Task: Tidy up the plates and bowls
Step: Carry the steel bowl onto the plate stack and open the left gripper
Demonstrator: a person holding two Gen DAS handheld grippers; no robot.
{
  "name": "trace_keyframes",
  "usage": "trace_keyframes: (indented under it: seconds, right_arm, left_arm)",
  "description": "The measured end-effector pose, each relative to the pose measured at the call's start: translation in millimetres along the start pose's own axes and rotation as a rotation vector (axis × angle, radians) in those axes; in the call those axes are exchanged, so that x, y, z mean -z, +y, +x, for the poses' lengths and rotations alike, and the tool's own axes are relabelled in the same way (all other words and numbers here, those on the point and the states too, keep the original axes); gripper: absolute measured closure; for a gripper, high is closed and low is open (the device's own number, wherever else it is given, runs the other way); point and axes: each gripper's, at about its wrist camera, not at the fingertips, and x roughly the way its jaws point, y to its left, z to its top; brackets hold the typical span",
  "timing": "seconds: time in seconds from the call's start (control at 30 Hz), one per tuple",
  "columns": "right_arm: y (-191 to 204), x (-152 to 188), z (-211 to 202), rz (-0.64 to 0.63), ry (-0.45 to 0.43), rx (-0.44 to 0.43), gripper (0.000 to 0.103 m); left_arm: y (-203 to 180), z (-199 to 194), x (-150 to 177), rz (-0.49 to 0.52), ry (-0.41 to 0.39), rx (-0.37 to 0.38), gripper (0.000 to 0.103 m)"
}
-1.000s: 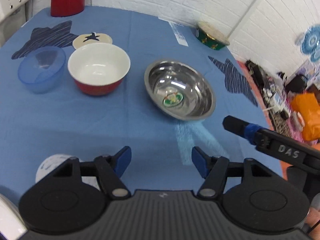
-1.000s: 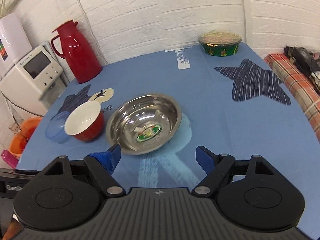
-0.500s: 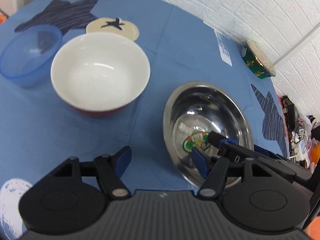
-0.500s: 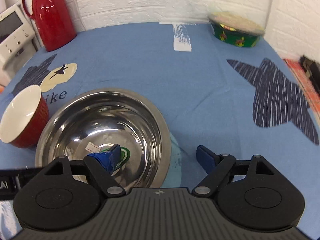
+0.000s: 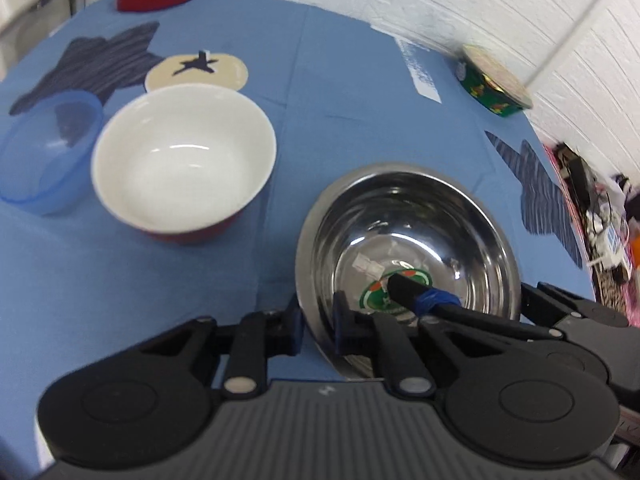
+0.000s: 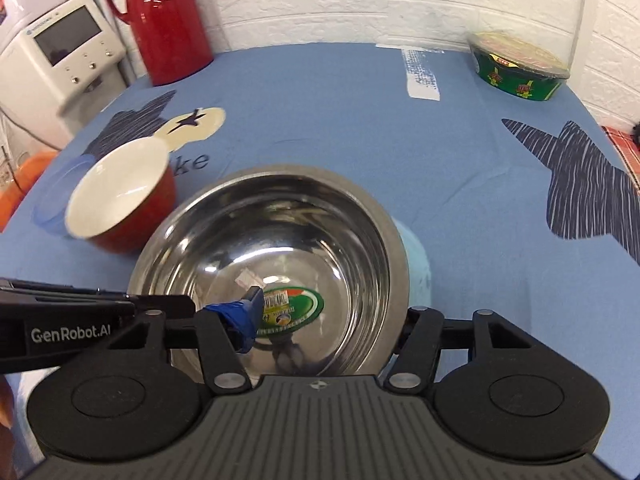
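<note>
1. Steel bowl (image 5: pixel 408 240): stands on the blue-clothed bench (image 5: pixel 340 92), at the near edge, straight ahead of both of your tools. A green round sticker (image 6: pixel 290 310) lies on its floor.
2. Your left tool (image 5: pixel 318 322): fingers narrowed onto the steel bowl's near-left rim, one finger outside the wall, one inside. It is pinching that rim.
3. Your right tool (image 6: pixel 324 314): fingers spread wide across the steel bowl's near rim. The left finger, wrapped in blue tape, reaches inside the bowl over the sticker; the right finger sits outside the wall on the right. Whether either pad presses on the metal, you cannot tell.
4. Red bowl with white inside (image 5: pixel 184 160): upright on the bench, left of the steel bowl, apart from it and from both tools.
5. Blue plastic bowl (image 5: pixel 46 152): just beside the red bowl, further left; the two rims look to be touching or nearly so.
6. Green lidded bowl (image 6: pixel 520 66): at the far right corner of the bench, near the brick wall, well apart from the tools.
7. Red thermos jug (image 6: pixel 164 20): at the far left of the bench.
8. White appliance (image 6: pixel 56 56): off the bench, left of the jug.
</note>
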Motion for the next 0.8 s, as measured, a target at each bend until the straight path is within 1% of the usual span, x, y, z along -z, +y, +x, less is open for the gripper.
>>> trace_keyframes:
  seconds: [0.1,0.17,0.23,0.33,0.43,0.53,0.6,0.7,0.8]
  right_arm:
    - [11.5,19.1,-23.2,0.019,0.002,-0.024,0.057]
    - [24.0,36.4,-41.7,0.012,-0.001,-0.032,0.056]
    - [39.3,59.6,-62.6,-0.005,-0.005,-0.039,0.056]
    - [60.0,94.5,-90.6,-0.017,-0.011,-0.055,0.054]
    - [78.3,126.6,-109.5,-0.013,-0.006,-0.079,0.053]
    - [95.8,152.9,-119.5,-0.03,0.005,-0.078,0.053]
    - [102.4,165.0,-121.7,-0.037,0.013,-0.073,0.052]
    - [105.6,177.7,-121.4,-0.032,0.029,-0.062,0.052]
    - [103.7,182.7,-117.0,-0.015,0.047,-0.055,0.052]
  left_arm:
    - [2.4,-29.2,21.6,0.056,-0.01,0.024,0.099]
    - [5.4,-51.9,42.1,0.091,-0.007,0.029,0.099]
    - [9.2,-74.3,66.0,0.145,-0.01,0.034,0.098]
    - [23.4,-104.9,105.1,0.19,0.006,0.071,0.098]
    - [40.5,-129.7,145.3,0.232,0.022,0.099,0.097]
    - [53.3,-144.3,177.7,0.258,0.036,0.11,0.097]
    - [60.4,-148.2,191.9,0.26,0.042,0.118,0.097]
    - [65.5,-147.4,204.5,0.251,0.053,0.13,0.096]
    - [64.9,-142.4,209.2,0.241,0.052,0.13,0.097]
